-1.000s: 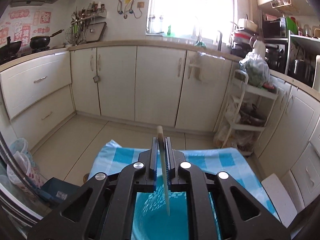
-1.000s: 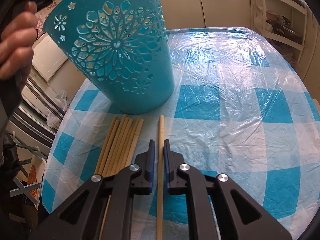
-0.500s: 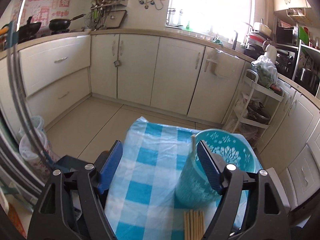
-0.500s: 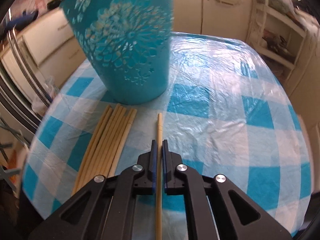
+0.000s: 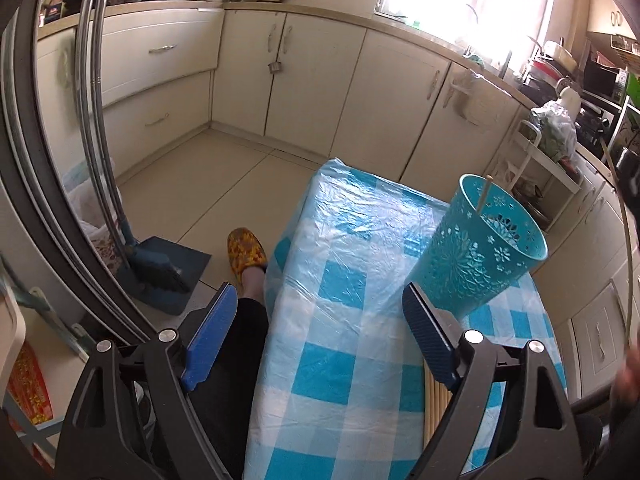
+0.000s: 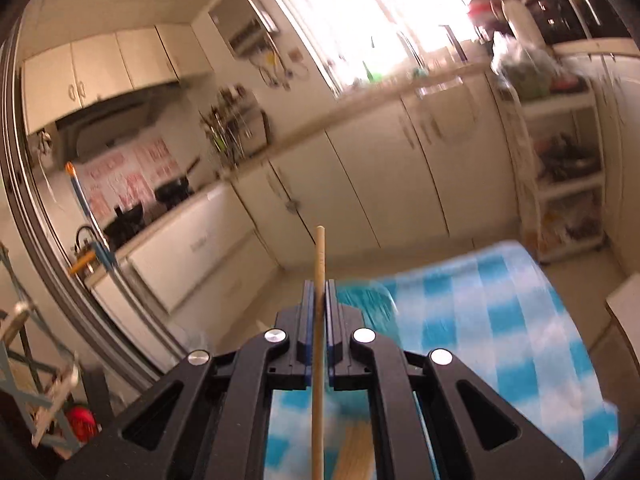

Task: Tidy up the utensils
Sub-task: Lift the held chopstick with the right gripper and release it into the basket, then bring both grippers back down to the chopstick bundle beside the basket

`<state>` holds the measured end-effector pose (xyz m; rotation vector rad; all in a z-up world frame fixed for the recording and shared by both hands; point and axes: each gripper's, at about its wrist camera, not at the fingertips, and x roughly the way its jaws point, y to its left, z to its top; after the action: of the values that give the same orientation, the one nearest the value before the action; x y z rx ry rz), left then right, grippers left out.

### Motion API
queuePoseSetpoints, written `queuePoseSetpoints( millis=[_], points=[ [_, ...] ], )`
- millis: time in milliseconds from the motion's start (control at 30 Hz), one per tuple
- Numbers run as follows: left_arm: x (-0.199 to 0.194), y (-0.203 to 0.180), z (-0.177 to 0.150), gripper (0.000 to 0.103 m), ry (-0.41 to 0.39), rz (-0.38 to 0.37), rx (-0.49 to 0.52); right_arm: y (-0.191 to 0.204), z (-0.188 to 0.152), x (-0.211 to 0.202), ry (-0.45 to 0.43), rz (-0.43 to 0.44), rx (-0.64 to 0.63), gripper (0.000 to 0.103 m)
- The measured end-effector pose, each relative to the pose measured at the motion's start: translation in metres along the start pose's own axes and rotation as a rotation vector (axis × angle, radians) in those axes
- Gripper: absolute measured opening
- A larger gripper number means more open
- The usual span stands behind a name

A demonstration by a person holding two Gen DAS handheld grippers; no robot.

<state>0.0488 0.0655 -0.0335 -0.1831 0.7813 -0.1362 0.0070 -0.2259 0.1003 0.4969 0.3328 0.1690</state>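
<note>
A teal cut-out cup (image 5: 476,256) stands on the blue checked table (image 5: 340,320) with one wooden chopstick (image 5: 483,196) upright inside. My left gripper (image 5: 320,292) hangs near the table's left front edge, left of the cup. Its jaws are opening, with nothing between them. A bundle of chopsticks (image 5: 434,404) lies behind its right finger. My right gripper (image 6: 319,286) is shut on a single chopstick (image 6: 319,256), raised well above the table (image 6: 500,340). The blurred cup (image 6: 368,300) and the bundle (image 6: 356,452) lie below it.
A blue dustpan and brush (image 5: 168,276) stand on the floor left of the table, beside a person's leg and yellow slipper (image 5: 246,254). A white shelf cart (image 5: 536,160) stands beyond the cup. Cream cabinets (image 5: 312,80) line the walls.
My left gripper let go of its chopstick into the cup, opened wide and drew away to the left. My right gripper shut on the single chopstick and lifted it off the table, tilting up.
</note>
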Motion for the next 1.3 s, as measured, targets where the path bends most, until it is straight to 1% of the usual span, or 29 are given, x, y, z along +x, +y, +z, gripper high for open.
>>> queuePoseSetpoints(
  millis=[100, 133, 267, 367, 600, 700, 800, 900, 967, 1033, 1067, 1167, 1300],
  points=[
    [-0.006, -0.006, -0.002, 0.081, -0.011, -0.014, 0.012, 0.003, 0.016, 0.036, -0.064, -0.018, 0.017, 0.006],
    [-0.008, -0.008, -0.001, 0.081, -0.014, -0.018, 0.013, 0.002, 0.019, 0.049, -0.081, -0.039, 0.022, 0.006],
    [-0.016, -0.009, -0.002, 0.083, -0.035, -0.022, 0.022, 0.000, 0.014, 0.080, -0.100, -0.123, 0.006, 0.006],
    [-0.018, -0.006, -0.003, 0.083, -0.031, -0.030, 0.013, -0.006, 0.004, 0.089, -0.071, -0.167, -0.012, 0.006],
    [-0.017, -0.004, -0.006, 0.083, -0.021, -0.029, 0.003, -0.004, -0.021, 0.094, 0.019, -0.193, -0.067, 0.007],
    [-0.022, -0.007, -0.008, 0.083, -0.034, -0.017, 0.017, -0.002, -0.028, 0.086, 0.036, -0.194, -0.084, 0.014],
    [-0.029, -0.011, -0.010, 0.083, -0.053, 0.002, 0.037, 0.005, -0.032, 0.069, 0.028, -0.184, -0.111, 0.015],
    [-0.035, -0.015, -0.012, 0.083, -0.066, 0.015, 0.056, 0.015, -0.034, 0.039, 0.005, -0.167, -0.137, 0.016],
    [-0.038, -0.016, -0.013, 0.084, -0.072, 0.022, 0.068, 0.021, -0.038, 0.019, -0.004, -0.154, -0.155, 0.021],
    [-0.041, -0.017, -0.014, 0.084, -0.074, 0.031, 0.077, 0.026, -0.047, -0.003, -0.010, -0.151, -0.171, 0.030],
    [-0.042, -0.017, -0.015, 0.084, -0.075, 0.032, 0.079, 0.028, -0.054, -0.012, -0.004, -0.151, -0.175, 0.030],
    [-0.046, -0.018, -0.017, 0.085, -0.081, 0.039, 0.087, 0.028, -0.080, -0.029, 0.052, -0.165, -0.183, 0.031],
    [-0.049, -0.020, -0.021, 0.085, -0.076, 0.040, 0.104, 0.013, -0.130, -0.026, 0.212, -0.210, -0.170, 0.031]
  ],
)
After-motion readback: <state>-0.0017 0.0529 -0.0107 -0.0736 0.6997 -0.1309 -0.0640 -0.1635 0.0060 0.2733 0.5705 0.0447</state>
